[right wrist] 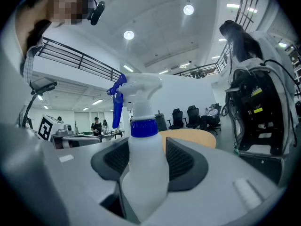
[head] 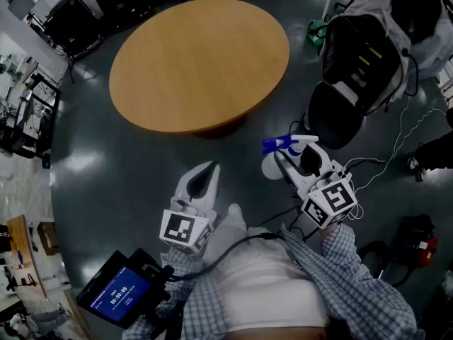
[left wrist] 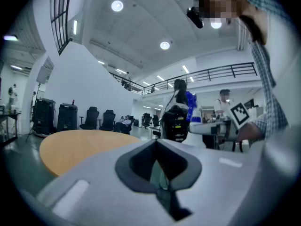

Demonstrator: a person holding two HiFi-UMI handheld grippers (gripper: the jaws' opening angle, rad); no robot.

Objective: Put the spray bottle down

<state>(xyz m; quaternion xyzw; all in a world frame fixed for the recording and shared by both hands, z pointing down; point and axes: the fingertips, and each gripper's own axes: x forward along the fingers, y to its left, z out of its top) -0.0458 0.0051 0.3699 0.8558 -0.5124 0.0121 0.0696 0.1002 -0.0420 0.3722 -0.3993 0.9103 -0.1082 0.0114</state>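
A white spray bottle [head: 274,163] with a blue trigger and collar stands upright between the jaws of my right gripper [head: 289,159], which is shut on its body. In the right gripper view the spray bottle [right wrist: 143,164] fills the gap between the two dark pads [right wrist: 181,161]. I hold it in the air over the grey floor, short of the round wooden table [head: 198,62]. My left gripper [head: 207,168] is level at the left, shut with nothing in it. The left gripper view shows the bottle's blue trigger [left wrist: 190,102] off to the right, beyond the table [left wrist: 80,145].
A black office chair [head: 338,115] stands at the right, with white and black equipment [head: 375,41] behind it. White cables [head: 396,151] trail over the floor. Black cases [head: 71,20] line the far left. A small lit screen [head: 117,296] hangs at my lower left.
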